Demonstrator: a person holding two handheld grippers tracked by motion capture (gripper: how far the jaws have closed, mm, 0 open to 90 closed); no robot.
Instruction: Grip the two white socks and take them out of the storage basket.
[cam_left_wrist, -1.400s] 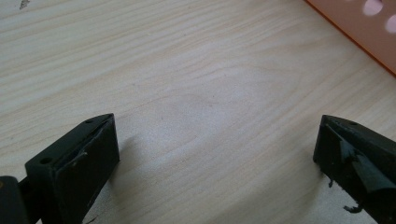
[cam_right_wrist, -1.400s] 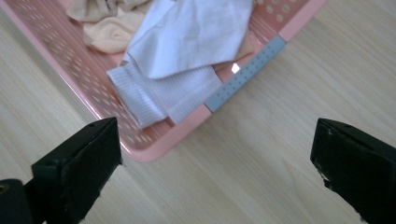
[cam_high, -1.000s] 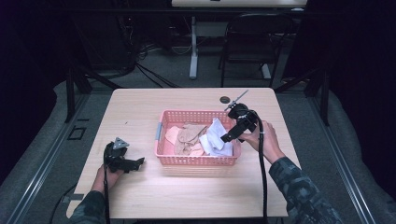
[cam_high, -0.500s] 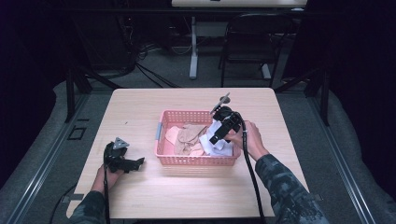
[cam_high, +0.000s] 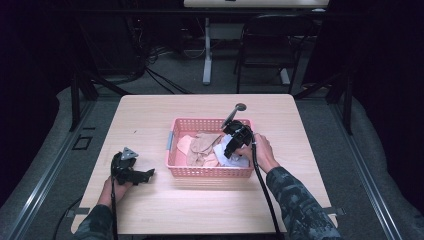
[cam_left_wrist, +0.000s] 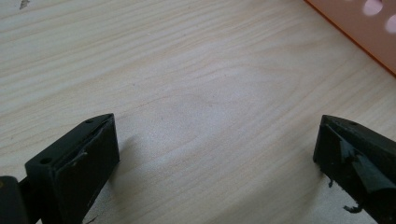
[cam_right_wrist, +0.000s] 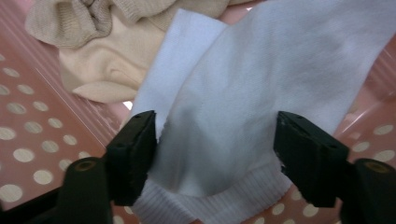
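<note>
Right now the right gripper (cam_right_wrist: 215, 154) is low inside the pink basket (cam_high: 172, 142), and its jaws have just been closing around a white sock (cam_right_wrist: 261, 84). The fabric lies between them, its ribbed cuff nearest the camera, but the pads do not yet press on it; the left pad looks to brush the sock's edge while the right one stands clear. To do this pick well, I would sink a little deeper so both pads straddle a real fold of cloth rather than one thin layer, then close fully before any lift. The grip should sit just above the cuff, where the knit is thicker and less likely to slip.

Beyond the white sock lie beige socks (cam_right_wrist: 107, 51), one ribbed and one smooth, touching its far edge. Closing too wide could drag one along, so the bite should stay on white fabric alone, and the lift should go straight up past the basket wall.

Farther off, the left gripper (cam_high: 131, 170) rests on the wooden table (cam_high: 150, 107) beside the basket, jaws spread wide with nothing between them, ready to receive.
</note>
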